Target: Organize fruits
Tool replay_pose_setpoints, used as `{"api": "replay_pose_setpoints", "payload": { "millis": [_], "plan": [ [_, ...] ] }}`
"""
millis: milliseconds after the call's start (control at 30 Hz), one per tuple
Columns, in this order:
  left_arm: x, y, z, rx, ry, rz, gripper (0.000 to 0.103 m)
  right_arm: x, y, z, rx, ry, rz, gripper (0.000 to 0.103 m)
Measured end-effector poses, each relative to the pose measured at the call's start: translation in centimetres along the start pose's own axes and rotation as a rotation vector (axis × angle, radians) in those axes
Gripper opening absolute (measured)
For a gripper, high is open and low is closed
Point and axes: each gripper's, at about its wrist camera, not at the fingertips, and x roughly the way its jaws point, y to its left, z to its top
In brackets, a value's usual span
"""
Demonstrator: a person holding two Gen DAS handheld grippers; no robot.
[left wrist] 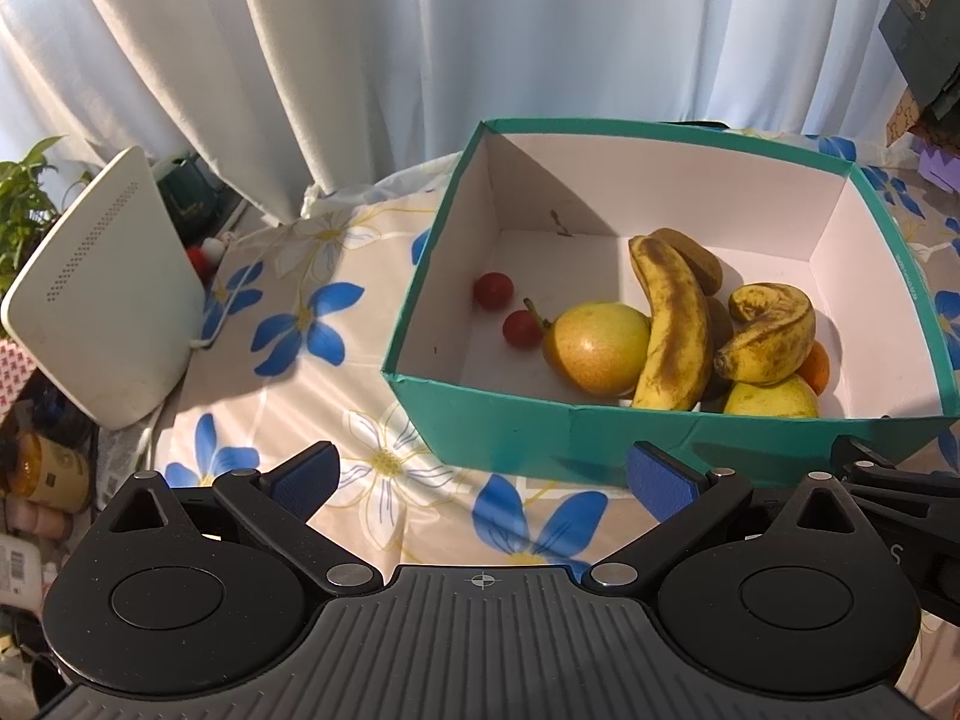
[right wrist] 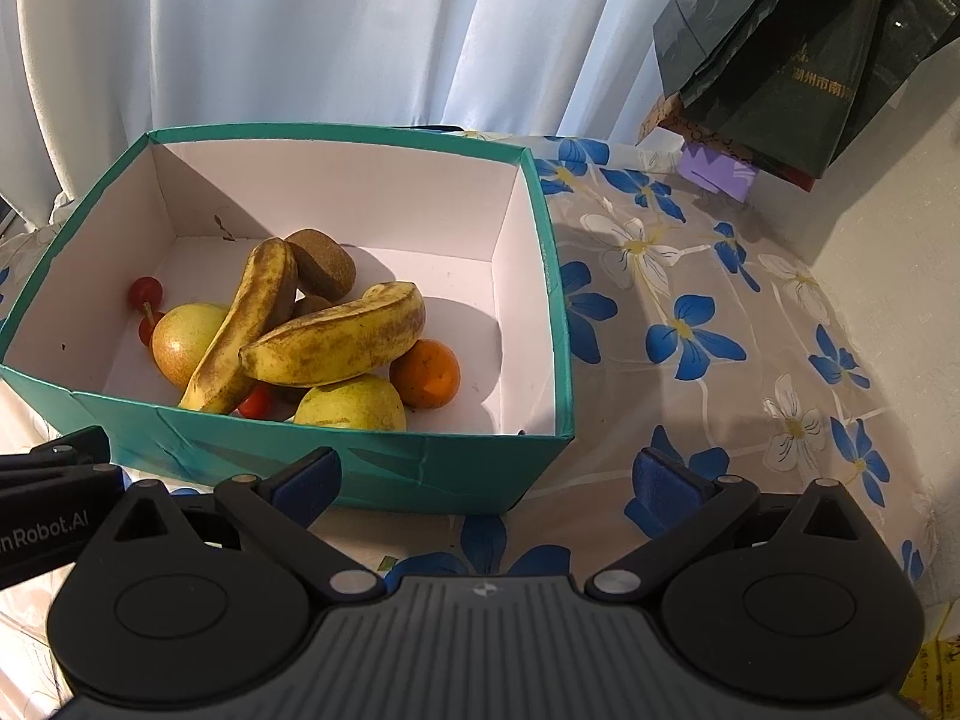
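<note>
Teal card box (right wrist: 336, 468) holds speckled curved bananas (right wrist: 336, 342), smooth pears (left wrist: 594, 348); left gripper (left wrist: 480, 480) and right gripper (right wrist: 486, 480) gape wide, empty.

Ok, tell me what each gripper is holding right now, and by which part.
Nothing. The left gripper and right gripper are both open and empty, in front of the teal box with the fruit inside.

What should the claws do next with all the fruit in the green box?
Probably pull both back: the open left claw and open right claw hold nothing, and the spotty yellow bananas, pears, orange and small red fruits already lie inside the teal cardboard box. No fruit shows on the flowered tablecloth.
</note>
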Motion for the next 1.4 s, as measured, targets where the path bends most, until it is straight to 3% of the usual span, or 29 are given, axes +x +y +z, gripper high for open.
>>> {"api": "replay_pose_setpoints", "payload": {
  "millis": [1400],
  "plan": [
    [-0.13, 0.07, -0.10, 0.007, 0.007, 0.011, 0.103, 0.00, 0.32, -0.10, -0.020, 0.007, 0.002, 0.103]
  ]
}}
